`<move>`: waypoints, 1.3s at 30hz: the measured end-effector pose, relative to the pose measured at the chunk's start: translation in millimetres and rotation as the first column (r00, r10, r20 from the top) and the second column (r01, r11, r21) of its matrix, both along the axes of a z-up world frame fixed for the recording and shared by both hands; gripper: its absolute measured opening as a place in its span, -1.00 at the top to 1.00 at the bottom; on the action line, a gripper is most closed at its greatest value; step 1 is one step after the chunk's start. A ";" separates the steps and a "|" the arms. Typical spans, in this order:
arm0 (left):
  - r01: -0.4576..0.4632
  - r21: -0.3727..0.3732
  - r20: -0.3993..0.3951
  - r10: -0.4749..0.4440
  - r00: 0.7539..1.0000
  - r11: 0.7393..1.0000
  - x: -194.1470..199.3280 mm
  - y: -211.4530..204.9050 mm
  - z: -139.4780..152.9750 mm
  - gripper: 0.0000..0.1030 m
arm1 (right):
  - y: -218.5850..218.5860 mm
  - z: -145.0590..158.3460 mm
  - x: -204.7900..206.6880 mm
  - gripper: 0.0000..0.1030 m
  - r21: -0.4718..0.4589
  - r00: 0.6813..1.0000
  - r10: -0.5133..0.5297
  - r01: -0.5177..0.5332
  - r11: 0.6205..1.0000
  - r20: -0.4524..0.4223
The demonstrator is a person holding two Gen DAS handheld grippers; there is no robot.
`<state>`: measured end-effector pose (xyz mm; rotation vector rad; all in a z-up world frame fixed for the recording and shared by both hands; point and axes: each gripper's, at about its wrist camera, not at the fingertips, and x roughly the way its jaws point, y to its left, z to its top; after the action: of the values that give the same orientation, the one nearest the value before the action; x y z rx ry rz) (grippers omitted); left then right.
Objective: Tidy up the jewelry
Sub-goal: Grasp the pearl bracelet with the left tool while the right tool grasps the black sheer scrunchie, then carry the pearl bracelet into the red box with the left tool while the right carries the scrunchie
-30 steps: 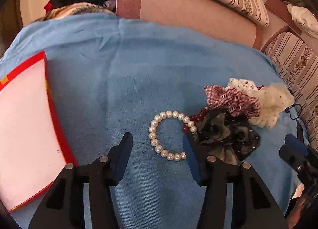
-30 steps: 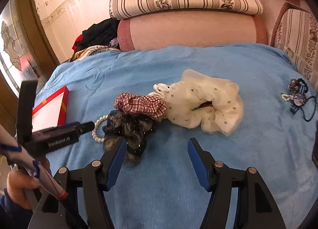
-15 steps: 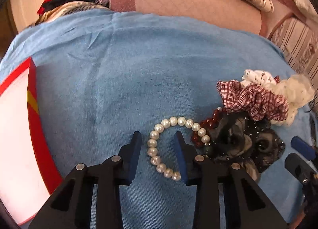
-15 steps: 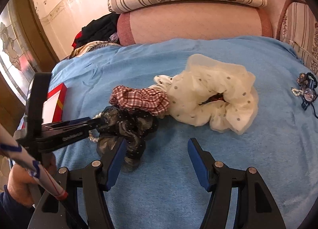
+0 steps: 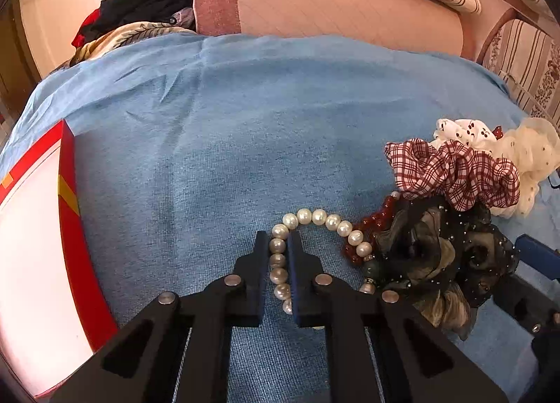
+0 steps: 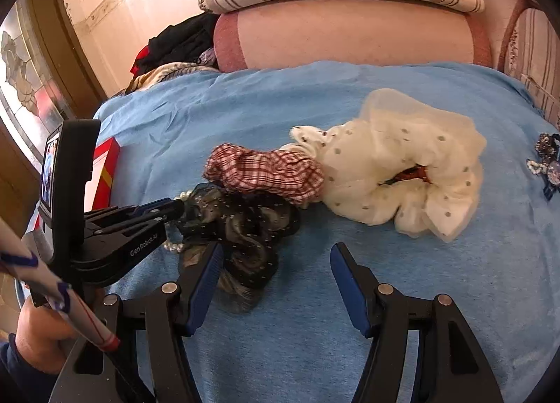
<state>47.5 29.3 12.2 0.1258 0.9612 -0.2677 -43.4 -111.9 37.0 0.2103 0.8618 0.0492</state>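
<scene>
Left wrist: one pearl bracelet (image 5: 316, 219), pinched.

4 scrunchies (image 6: 402, 165); 2 bracelets (image 5: 315, 221); 1 red box (image 5: 70, 228); 2 tongs (image 6: 276, 284).

The left wrist camera sits low and close over the bed (image 5: 245, 116), looking along its gripper (image 5: 279, 238) toward the pillows at the far edge. The right wrist camera, slightly farther back, faces the same way; both share the plaid scrunchie (image 6: 266, 172), black scrunchie (image 5: 448, 256) and red box (image 5: 70, 214).
</scene>
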 end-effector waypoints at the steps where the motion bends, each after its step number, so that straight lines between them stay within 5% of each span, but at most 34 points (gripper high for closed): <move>1: 0.002 -0.003 0.001 -0.002 1.000 1.000 -0.2 0.4 0.3 0.81 | 1.6 -0.4 2.2 -0.33 -0.001 1.000 0.002 -0.002 1.000 -0.003; 6: 0.004 -0.005 -0.002 -0.004 1.000 1.000 0.7 1.1 -0.5 0.81 | 9.1 -14.0 25.1 -0.26 -0.004 0.997 0.010 -0.011 1.000 -0.078; 7: 0.006 -0.003 -0.001 -0.006 1.000 1.000 0.7 0.9 -0.6 0.81 | 9.7 -18.0 28.9 -0.13 0.005 0.996 0.012 -0.011 1.000 -0.092; 9: 0.016 0.008 0.002 -0.016 1.000 1.000 1.8 0.0 -1.7 0.81 | 9.4 -26.5 33.5 0.52 0.021 0.993 0.018 -0.015 1.000 -0.115; 12: 0.010 0.002 0.003 -0.010 1.000 1.000 1.9 0.4 -2.1 0.81 | 4.3 -24.2 26.1 0.71 0.034 0.996 0.011 -0.008 0.999 -0.084; 29: 0.002 -0.105 0.067 0.005 0.998 0.994 -9.6 11.4 21.6 0.82 | -12.4 24.0 -13.3 0.74 0.041 0.989 0.029 -0.035 0.999 0.144; 39: 0.027 -0.128 0.134 -0.010 0.991 0.991 -19.0 17.9 40.9 0.82 | -13.2 27.6 -16.0 0.74 0.042 0.985 0.023 -0.031 0.999 0.173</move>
<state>28.5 47.2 53.1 0.0331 0.8085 -0.3340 -59.5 -125.1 64.7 0.2325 0.6910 0.1104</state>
